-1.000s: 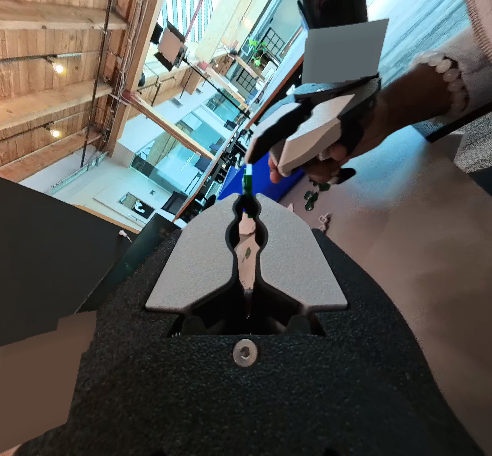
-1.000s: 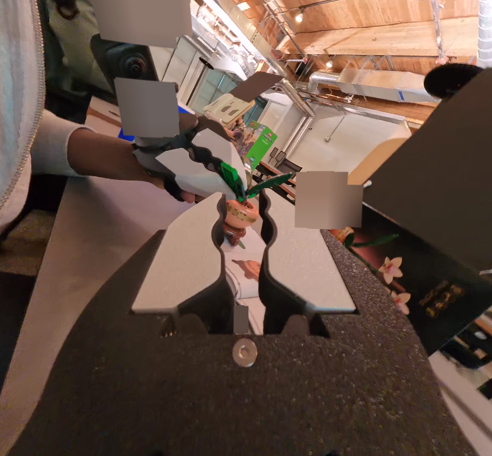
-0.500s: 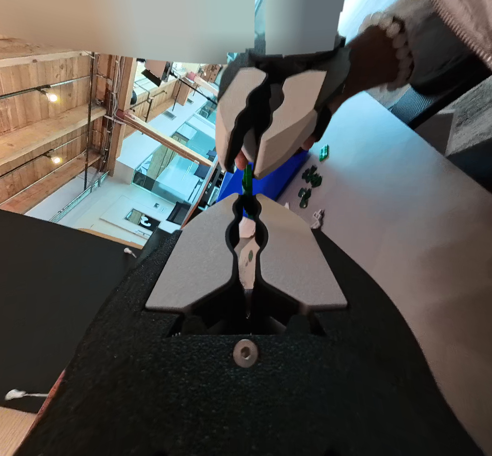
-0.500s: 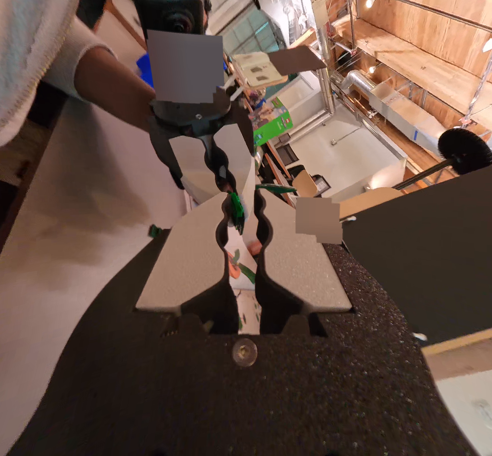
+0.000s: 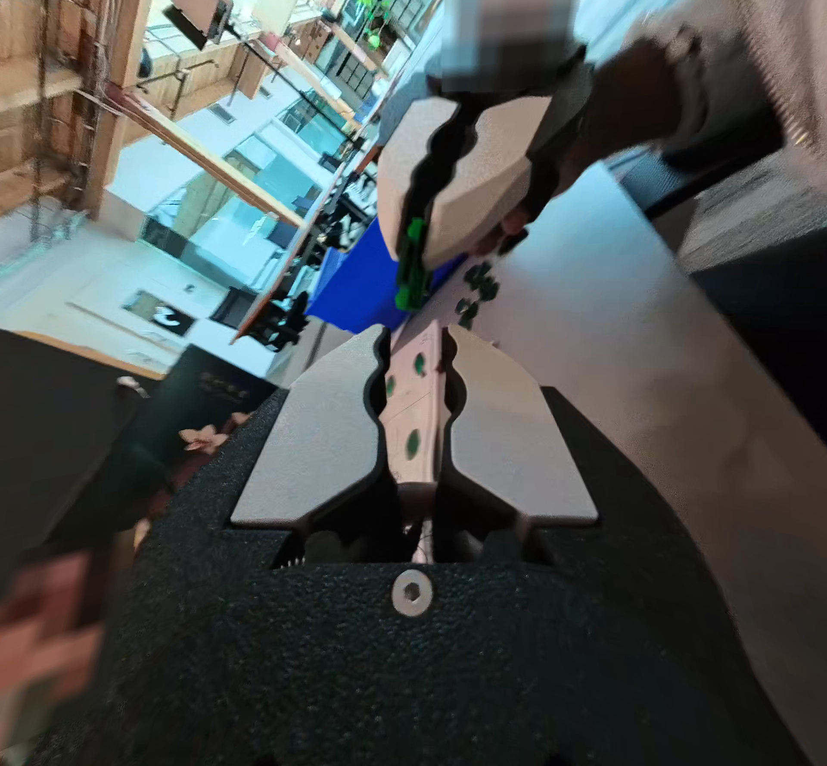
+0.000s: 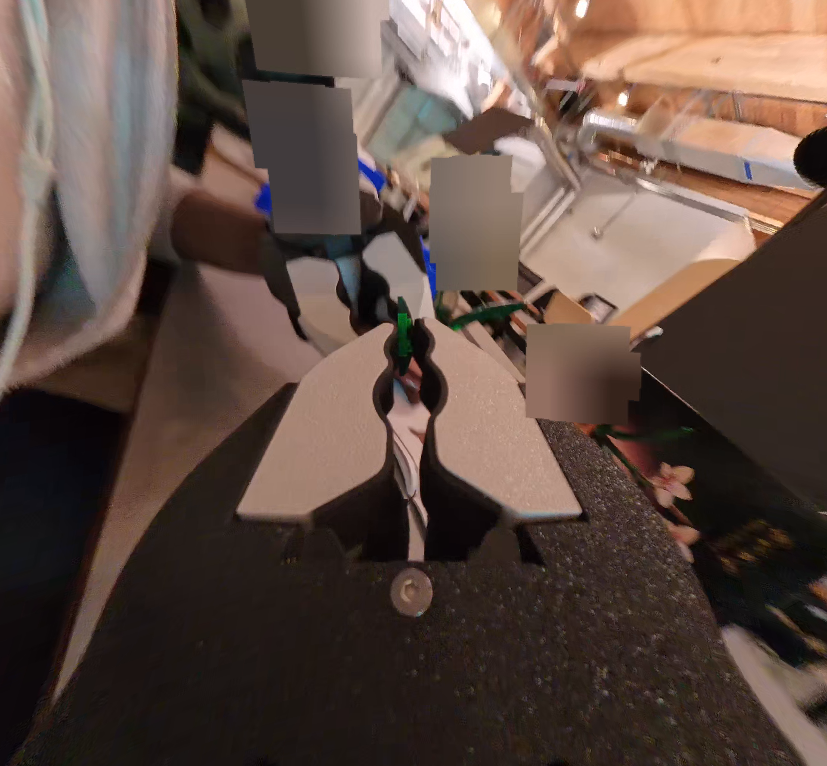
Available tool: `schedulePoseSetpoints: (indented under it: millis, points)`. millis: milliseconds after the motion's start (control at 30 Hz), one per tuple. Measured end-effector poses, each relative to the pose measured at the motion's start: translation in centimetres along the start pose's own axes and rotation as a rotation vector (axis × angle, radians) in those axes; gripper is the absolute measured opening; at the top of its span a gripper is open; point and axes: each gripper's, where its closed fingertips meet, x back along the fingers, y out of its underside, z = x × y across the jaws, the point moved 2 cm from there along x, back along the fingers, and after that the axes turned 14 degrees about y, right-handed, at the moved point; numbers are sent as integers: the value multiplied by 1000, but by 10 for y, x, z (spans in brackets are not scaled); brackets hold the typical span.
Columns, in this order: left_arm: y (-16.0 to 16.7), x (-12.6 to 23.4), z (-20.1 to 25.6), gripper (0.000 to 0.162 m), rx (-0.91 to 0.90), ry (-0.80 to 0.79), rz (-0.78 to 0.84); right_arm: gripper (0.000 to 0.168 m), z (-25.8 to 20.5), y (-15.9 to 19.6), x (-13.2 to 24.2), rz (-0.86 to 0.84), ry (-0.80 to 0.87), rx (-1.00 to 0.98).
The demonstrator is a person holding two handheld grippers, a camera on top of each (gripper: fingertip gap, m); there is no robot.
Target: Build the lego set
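Left gripper [image 5: 414, 344] jaws apart, empty, over instruction sheet [image 5: 414, 413]; right gripper [image 5: 414, 247] ahead pinches green lego piece [image 5: 411, 270] above table [image 5: 604, 341]

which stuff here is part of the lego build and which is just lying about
In use:
- green lego piece, pinched in right hand-held gripper
- left hand-held gripper, open, empty
- instruction sheet
- loose green pieces

Lying about:
- blue bin
- black flower-printed box
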Motion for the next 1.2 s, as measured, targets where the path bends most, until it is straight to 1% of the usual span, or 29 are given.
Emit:
schedulePoseSetpoints:
  millis: [33,100,167,233,333,400,467,567,633,700,733,867,933,967,1133,1200]
  points:
    - [-3,0,2,23,39,28,41,6,2,-4,0,49,-6,-68]
    - [-11,1,2,23,82,36,122,6,5,-8,0,107,-17,-144]
    - [-20,3,2,21,93,33,192,6,3,-9,-2,135,-39,-188]
    - [-25,4,2,21,95,29,223,6,0,-6,-4,131,-52,-195]
    - [-24,4,2,20,50,7,200,6,-6,0,-5,94,-85,-165]
    - [-22,2,5,19,24,16,171,6,-10,-1,-6,90,-123,-180]
    - [-23,1,9,11,-9,34,164,6,-12,-2,-4,94,-148,-191]
    - [-22,2,10,6,-6,60,154,7,-14,0,-4,80,-166,-205]
    - [-19,1,10,5,8,66,146,9,-12,2,-4,66,-146,-210]
    - [-15,1,10,5,13,69,118,18,-7,5,-3,51,-98,-192]
    - [-13,0,9,5,13,69,101,19,-6,5,-2,47,-83,-181]
    - [-2,-5,12,5,-2,77,22,18,-12,13,0,-45,-82,-56]
    - [0,-6,13,5,-12,84,-1,8,-14,19,-1,-92,-83,13]
    - [0,-7,13,5,-19,80,-11,7,-15,19,-1,-97,-89,26]
    - [-3,0,13,6,-6,53,-5,6,-17,14,-6,-46,-138,-35]
    - [-1,6,16,5,23,52,-24,7,-22,16,-12,-63,-166,-60]
